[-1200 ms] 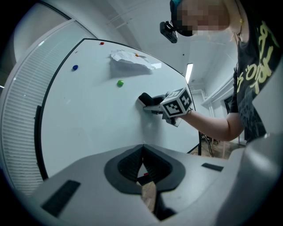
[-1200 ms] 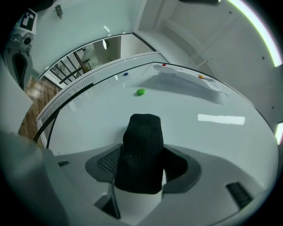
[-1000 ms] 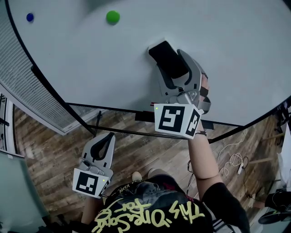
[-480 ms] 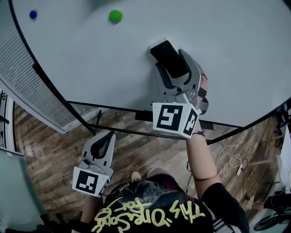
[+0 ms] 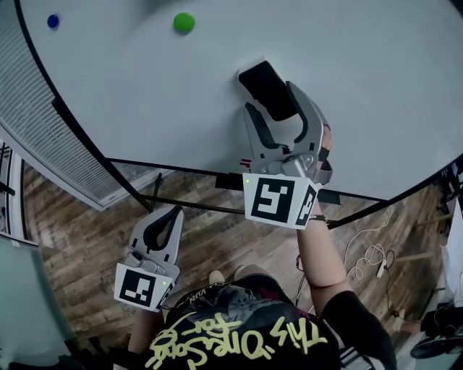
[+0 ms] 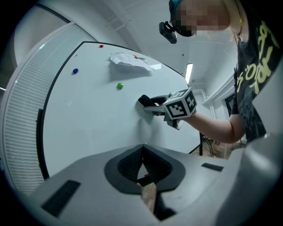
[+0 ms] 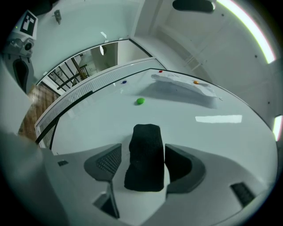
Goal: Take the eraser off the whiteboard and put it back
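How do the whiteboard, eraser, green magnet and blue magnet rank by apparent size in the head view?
1. whiteboard
2. eraser
3. green magnet
4. blue magnet, which looks smaller than the green one, though wide-angle distortion near the frame's corner may exaggerate that.

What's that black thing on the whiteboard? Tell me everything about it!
It's the eraser: a black, fuzzy-looking block with rounded corners, longer than wide. It sticks flat on the whiteboard. It stands between the jaws of the right gripper, which have just been opening. They look clear of it, so nothing squeezes it.
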Available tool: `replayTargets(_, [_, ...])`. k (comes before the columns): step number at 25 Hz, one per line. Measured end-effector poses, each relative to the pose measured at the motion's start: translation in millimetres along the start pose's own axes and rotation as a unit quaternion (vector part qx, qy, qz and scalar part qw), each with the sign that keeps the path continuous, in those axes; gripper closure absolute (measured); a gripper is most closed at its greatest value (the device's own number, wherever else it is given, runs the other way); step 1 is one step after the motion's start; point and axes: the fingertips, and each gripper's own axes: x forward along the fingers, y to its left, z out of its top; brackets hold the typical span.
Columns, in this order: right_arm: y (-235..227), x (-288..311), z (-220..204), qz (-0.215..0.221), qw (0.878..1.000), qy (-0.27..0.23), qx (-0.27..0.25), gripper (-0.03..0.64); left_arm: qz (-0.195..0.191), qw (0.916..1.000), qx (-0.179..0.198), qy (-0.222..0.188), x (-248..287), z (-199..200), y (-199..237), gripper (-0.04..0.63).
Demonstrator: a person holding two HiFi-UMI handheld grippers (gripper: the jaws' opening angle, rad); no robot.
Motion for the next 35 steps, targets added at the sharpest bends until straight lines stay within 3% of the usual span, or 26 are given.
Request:
replayTargets(12, [20, -35, 14, 0.02, 0.999, -0.031, 0.016, 0.33, -0.006, 1.0, 0.005, -0.006, 0, 6, -3, 0.588])
replayTargets(21, [56, -55, 13, 0.078, 0.996, -0.032, 0.041, 0.333, -0.008, 0.9999, 0.003, -0.012, 0, 12, -7, 0.588])
replayTargets(25, [65, -62, 10, 0.088, 0.994, -0.031, 0.053, 0.411, -0.009, 0.9999, 0.005, -0.01, 2, 12, -8, 0.588])
replayTargets(35, [86, -76, -5, 0.113, 0.989, -0.017, 0.093, 0.521, -0.01, 0.9997, -0.019, -0.008, 12, 15, -15, 0.588])
